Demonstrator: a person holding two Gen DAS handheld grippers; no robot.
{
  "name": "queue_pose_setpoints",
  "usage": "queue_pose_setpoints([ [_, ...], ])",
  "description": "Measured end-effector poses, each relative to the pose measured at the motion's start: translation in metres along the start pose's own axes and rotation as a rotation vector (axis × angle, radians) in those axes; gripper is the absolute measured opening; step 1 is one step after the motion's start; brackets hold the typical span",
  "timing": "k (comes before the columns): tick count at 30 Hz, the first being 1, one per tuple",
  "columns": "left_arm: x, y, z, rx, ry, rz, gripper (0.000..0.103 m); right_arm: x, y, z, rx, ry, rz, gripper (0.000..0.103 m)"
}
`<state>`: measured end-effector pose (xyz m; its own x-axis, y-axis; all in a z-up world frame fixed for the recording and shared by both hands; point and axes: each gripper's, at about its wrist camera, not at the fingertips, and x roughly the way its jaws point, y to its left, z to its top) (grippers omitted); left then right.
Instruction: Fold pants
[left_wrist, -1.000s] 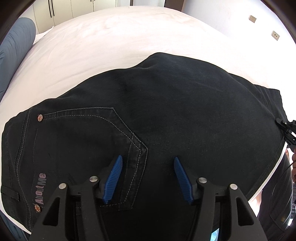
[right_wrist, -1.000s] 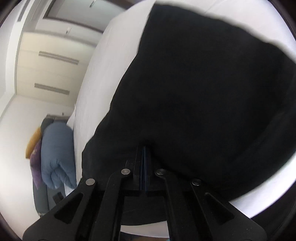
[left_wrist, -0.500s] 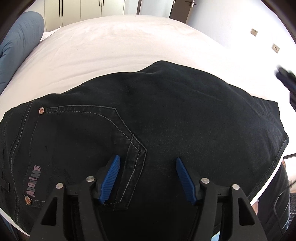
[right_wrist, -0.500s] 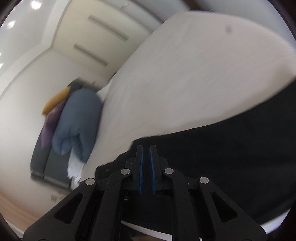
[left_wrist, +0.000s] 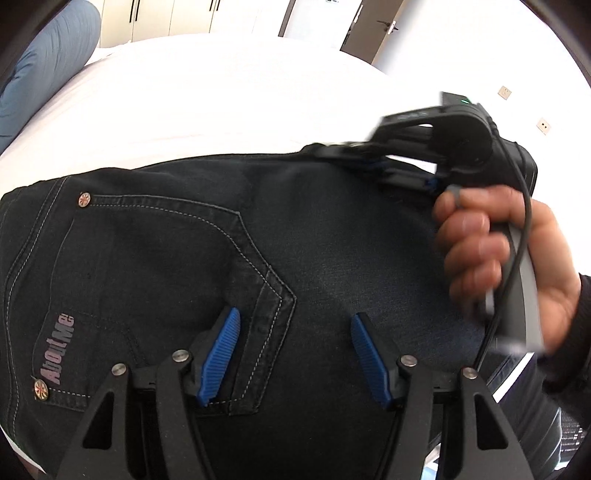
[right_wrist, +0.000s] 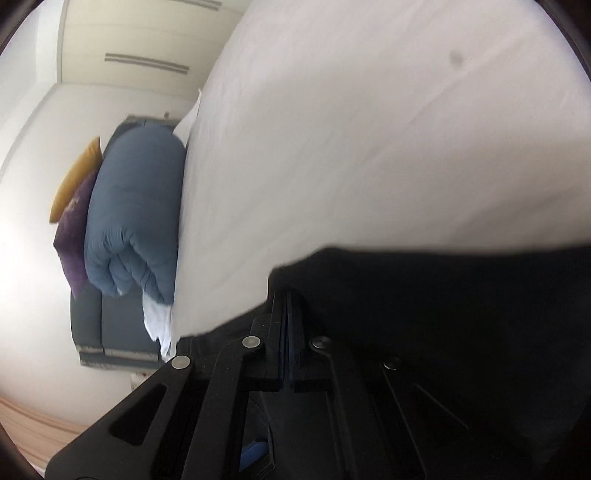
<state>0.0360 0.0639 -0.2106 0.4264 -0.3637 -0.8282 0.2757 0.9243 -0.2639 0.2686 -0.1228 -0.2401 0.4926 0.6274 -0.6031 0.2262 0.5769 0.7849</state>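
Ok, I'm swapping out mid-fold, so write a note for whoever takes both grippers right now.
Left gripper: open, holding nothing, above the pants by the back pocket.
Right gripper: jaws shut at the pants' far edge; grip on the cloth unconfirmed.
The pants lie folded, pocket side up, on the white bed.
Done: at least one fold.
Left: probably another fold, then smoothing.

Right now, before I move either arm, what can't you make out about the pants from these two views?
- Right tongs: they look shut, but dark blurred fabric covers the tips in the right wrist view, so the pinch is unconfirmed.
- Black denim pants: the waistband end is cut off by the left wrist view's left edge.
- Right hand hides the pants' right edge there.
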Motion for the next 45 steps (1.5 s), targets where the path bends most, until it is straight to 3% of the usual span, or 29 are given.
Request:
queue_pose_setpoints([
  [4,0.003,-0.003,-0.001,-0.003,0.000,0.012,0.064,-0.072,-0.035,0.023,0.130,-0.208,-0.069,0.000],
  [6,0.003,-0.001,-0.002,-0.008,0.000,0.016,0.064,-0.114,-0.039,0.016,0.162,-0.252,0.072,0.006],
  [9,0.006,-0.006,-0.002,-0.002,0.001,0.040,0.064,-0.128,-0.029,-0.015,0.080,-0.137,0.229,0.006],
  [10,0.007,-0.013,-0.003,0.004,0.004,0.050,0.065,-0.120,-0.026,-0.029,0.038,-0.070,0.216,0.006],
  [12,0.008,-0.014,-0.002,0.013,0.012,0.057,0.065,-0.106,-0.033,-0.053,-0.010,-0.019,0.101,0.006],
  [13,0.008,-0.014,-0.002,0.016,0.018,0.057,0.064,-0.104,-0.053,-0.057,0.043,-0.022,0.047,0.001],
  [14,0.011,-0.018,-0.001,0.018,0.021,0.060,0.065,-0.109,-0.074,-0.057,0.123,-0.049,0.088,0.000],
  [15,0.014,-0.020,0.001,0.019,0.023,0.063,0.065,-0.118,-0.086,-0.055,0.157,-0.097,0.125,0.000],
  [18,0.017,-0.019,0.001,0.008,0.025,0.068,0.065,-0.176,-0.112,-0.038,0.148,-0.259,-0.020,0.000],
  [21,0.023,-0.033,0.005,0.009,0.024,0.077,0.065,-0.242,-0.163,-0.030,0.300,-0.453,-0.016,0.000],
  [24,0.022,-0.034,0.006,0.012,0.026,0.076,0.065,-0.314,-0.205,-0.024,0.367,-0.646,-0.068,0.000],
  [26,0.022,-0.034,0.005,0.018,0.026,0.073,0.065,-0.353,-0.232,-0.021,0.419,-0.736,-0.048,0.000],
  [27,0.020,-0.033,0.006,0.020,0.026,0.073,0.065,-0.365,-0.234,-0.018,0.417,-0.755,-0.070,0.000],
  [29,0.020,-0.032,0.006,0.016,0.026,0.071,0.065,-0.394,-0.229,-0.018,0.418,-0.835,-0.195,0.000],
  [31,0.021,-0.031,0.004,0.013,0.025,0.069,0.065,-0.418,-0.242,-0.028,0.538,-0.915,-0.136,0.000],
  [32,0.019,-0.031,0.005,0.014,0.024,0.072,0.065,-0.424,-0.239,-0.031,0.554,-0.938,-0.104,0.005],
  [35,0.019,-0.034,0.007,0.016,0.023,0.081,0.065,-0.414,-0.188,-0.019,0.354,-0.846,-0.055,0.007],
  [38,0.021,-0.036,0.007,0.011,0.027,0.087,0.065,-0.339,-0.121,-0.003,0.178,-0.641,0.052,0.007],
  [40,0.022,-0.037,0.009,0.008,0.035,0.086,0.065,-0.269,-0.090,0.002,0.139,-0.508,0.066,0.007],
  [43,0.023,-0.036,0.011,0.004,0.044,0.082,0.065,-0.215,-0.101,0.017,0.185,-0.426,0.013,0.007],
  [45,0.023,-0.037,0.011,0.009,0.042,0.083,0.065,-0.219,-0.140,0.025,0.269,-0.428,-0.068,0.000],
])
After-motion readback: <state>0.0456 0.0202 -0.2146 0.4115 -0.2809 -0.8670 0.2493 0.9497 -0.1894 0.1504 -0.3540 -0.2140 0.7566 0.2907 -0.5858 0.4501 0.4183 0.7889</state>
